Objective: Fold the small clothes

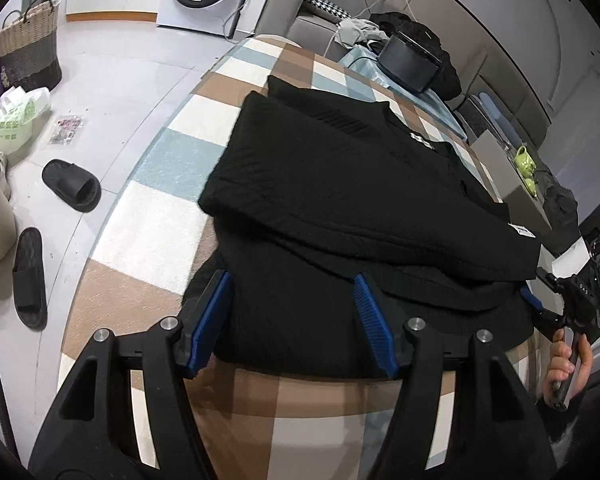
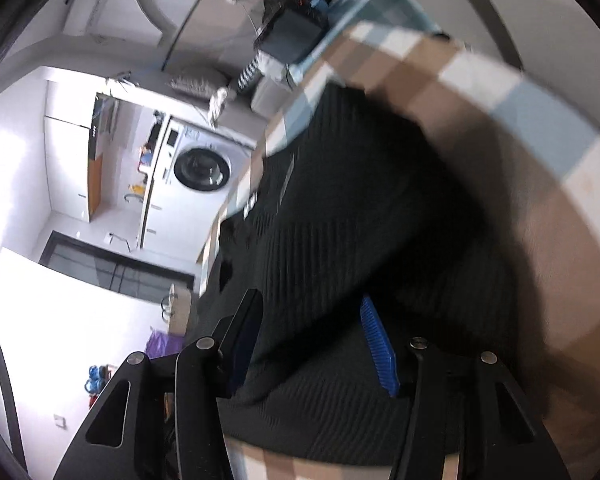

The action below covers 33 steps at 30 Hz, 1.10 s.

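The black sweater [image 1: 340, 184] looks soft and limp; take it by the near hem. Left gripper [image 1: 292, 320] fingers stand wide over it; right gripper [image 2: 316, 340] fingers are opening around cloth.

- The left gripper [image 1: 294, 322] is built of matte black plastic: two angular arms with triangular cut-outs, each joined by silver round pivot screws.
- Its fingers [image 1: 374, 326] carry bright blue ribbed pads on black backings.
- The right gripper [image 2: 314, 340] has the same black frame, silver screws and blue ribbed pads; this view is blurred, so finer markings cannot be read.
- In the left wrist view, a hand [image 1: 566, 364] grips a dark handle; what seems a dark sleeve lies below it.
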Each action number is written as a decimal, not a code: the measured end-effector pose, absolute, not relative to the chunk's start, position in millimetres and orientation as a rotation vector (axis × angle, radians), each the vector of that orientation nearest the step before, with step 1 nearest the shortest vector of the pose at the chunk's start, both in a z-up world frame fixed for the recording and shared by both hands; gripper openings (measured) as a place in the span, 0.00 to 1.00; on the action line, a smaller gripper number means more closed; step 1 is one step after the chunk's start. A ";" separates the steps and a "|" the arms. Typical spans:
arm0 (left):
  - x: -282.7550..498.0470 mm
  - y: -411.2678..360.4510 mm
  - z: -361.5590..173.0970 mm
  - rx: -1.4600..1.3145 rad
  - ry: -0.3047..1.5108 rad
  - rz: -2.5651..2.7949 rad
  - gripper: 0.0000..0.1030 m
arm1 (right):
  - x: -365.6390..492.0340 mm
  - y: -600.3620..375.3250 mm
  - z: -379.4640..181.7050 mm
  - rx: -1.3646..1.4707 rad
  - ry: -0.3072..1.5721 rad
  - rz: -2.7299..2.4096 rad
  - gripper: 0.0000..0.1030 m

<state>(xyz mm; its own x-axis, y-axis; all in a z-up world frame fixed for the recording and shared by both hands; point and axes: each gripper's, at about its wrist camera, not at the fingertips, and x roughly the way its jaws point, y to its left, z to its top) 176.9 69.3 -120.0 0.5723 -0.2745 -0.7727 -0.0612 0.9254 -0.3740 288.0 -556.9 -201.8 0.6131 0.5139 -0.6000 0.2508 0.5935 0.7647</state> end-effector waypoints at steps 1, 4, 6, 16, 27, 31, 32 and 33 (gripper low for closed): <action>178.4 66.9 -118.6 -0.377 0.960 -0.136 0.59 | 286.0 -550.5 -202.0 0.954 0.941 0.177 0.51; 183.3 60.9 -114.9 -0.366 0.962 -0.151 0.59 | 290.5 -530.6 -208.5 0.979 1.000 0.210 0.57; 183.0 58.7 -111.6 -0.362 0.958 -0.160 0.59 | 297.8 -515.1 -212.5 0.976 1.024 0.217 0.57; 164.2 56.9 -102.7 -0.389 0.946 -0.195 0.59 | 313.2 -498.2 -189.9 1.056 0.725 0.317 0.61; 166.9 66.1 -116.6 -0.475 0.971 -0.197 0.63 | 308.2 -509.3 -209.7 1.078 0.777 0.251 0.64; 178.3 80.9 -124.9 -0.504 0.966 -0.141 0.63 | 308.0 -514.8 -204.9 1.059 0.775 0.243 0.64; 181.5 83.7 -126.2 -0.506 0.964 -0.130 0.63 | 306.4 -517.2 -204.0 1.055 0.774 0.243 0.64; 185.3 87.3 -126.7 -0.509 0.959 -0.112 0.63 | 306.3 -518.2 -203.1 1.049 0.773 0.239 0.64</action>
<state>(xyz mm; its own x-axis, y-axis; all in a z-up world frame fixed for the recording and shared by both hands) 185.3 87.3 -126.7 0.5787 -0.3116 -0.7537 -0.1302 0.8770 -0.4625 306.3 -518.2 -203.1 0.7177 0.5245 -0.4581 0.1745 0.5014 0.8474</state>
